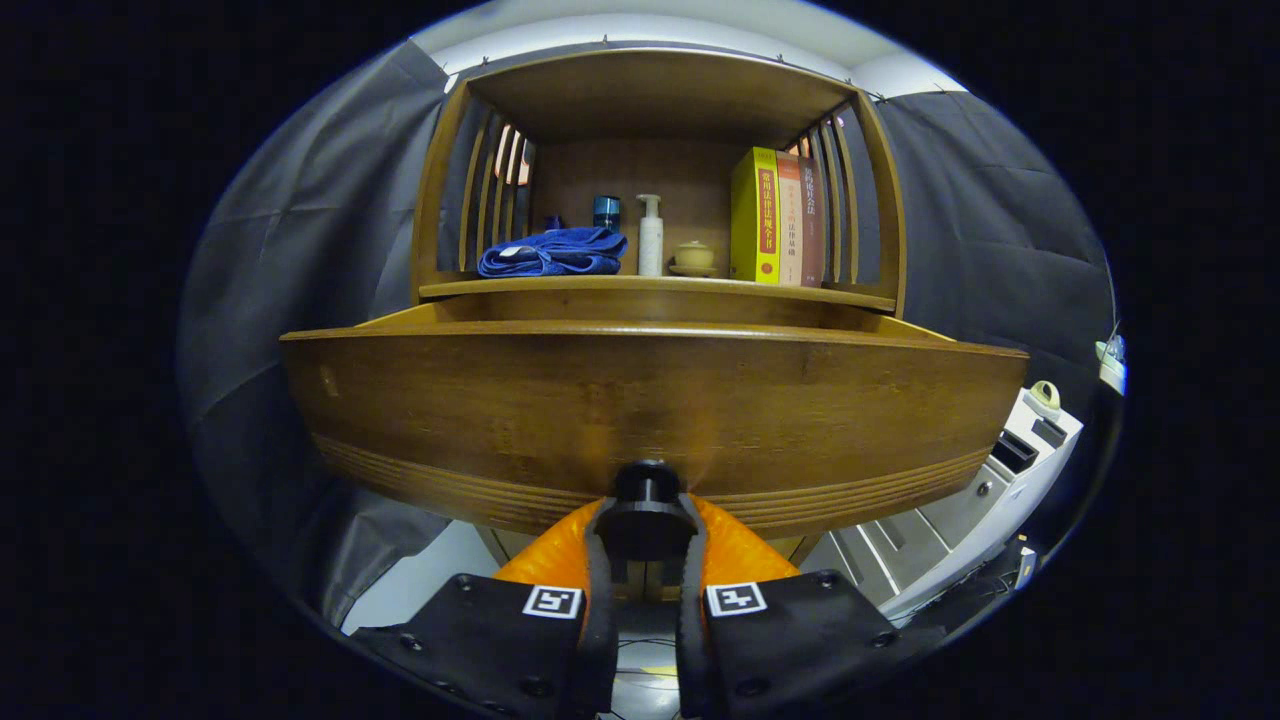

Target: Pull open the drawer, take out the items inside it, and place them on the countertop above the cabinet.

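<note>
1. Gripper (646,535) set low against the drawer (655,420), jaws clamped on the drawer's dark knob (646,482), one finger at each side of it.
2. Drawer front standing out from the cabinet (660,180), its side rails visible running back toward the carcass; judged pulled open, at least in part.
3. Opening step therefore looking done or close to done; how far the drawer can yet travel impossible to tell.
4. Inside of the drawer hidden behind its tall front panel, so contents unknown from here.
5. On the desk surface above the drawer (560,288): a folded blue towel (553,252), a white pump bottle (650,236), a small lidded cup (694,256), a dark blue jar (606,210) and upright books (776,216). Whether any came from the drawer not to be told.
6. Left to do, by judgement: release the knob, lift above the front panel, look in, take out each item and set it on a free patch of the desk.
</note>
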Tool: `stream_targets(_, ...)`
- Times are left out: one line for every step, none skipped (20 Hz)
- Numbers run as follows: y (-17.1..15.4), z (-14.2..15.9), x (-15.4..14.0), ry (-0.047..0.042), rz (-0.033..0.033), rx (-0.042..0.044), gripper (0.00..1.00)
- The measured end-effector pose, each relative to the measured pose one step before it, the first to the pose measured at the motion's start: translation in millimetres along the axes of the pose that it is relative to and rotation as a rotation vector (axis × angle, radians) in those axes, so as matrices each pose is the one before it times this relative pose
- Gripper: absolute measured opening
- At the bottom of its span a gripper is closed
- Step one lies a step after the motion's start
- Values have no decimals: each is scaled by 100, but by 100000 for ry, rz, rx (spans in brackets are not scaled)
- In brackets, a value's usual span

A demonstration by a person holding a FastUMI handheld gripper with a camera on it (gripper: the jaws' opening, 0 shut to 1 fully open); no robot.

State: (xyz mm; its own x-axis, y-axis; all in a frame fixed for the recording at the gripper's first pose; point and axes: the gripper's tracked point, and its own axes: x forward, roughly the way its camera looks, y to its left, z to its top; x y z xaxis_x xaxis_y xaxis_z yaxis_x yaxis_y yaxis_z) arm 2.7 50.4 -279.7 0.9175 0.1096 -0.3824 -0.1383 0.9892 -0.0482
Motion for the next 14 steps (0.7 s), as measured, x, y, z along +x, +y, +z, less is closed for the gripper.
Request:
stream_targets(51,-77,81,116,67,82,36)
stream_targets(-20,42,15,-343,-105,-72,38)
stream_targets(-4,-54,-18,318,-252,-429,41)
stream_targets(39,68,140,-149,-401,-588,44)
stream_targets(-247,-1,-21,-155,-773,-681,47)
stream_targets(181,0,-80,6,574,163,51)
stream_targets(216,-71,-66,-66,542,8,54)
stream_targets(82,-35,148,192,403,168,56)
stream_targets(-25,-45,-100,56,-317,-21,65)
stream_targets(-38,29,75,-41,-106,234,74)
stream_targets(21,114,-130,-334,32,94,82)
stream_targets(11,123,-28,-599,-141,-124,87)
stream_targets(-178,370,-89,-985,-805,-585,91)
stream_targets(-256,415,84,-926,-532,-336,95)
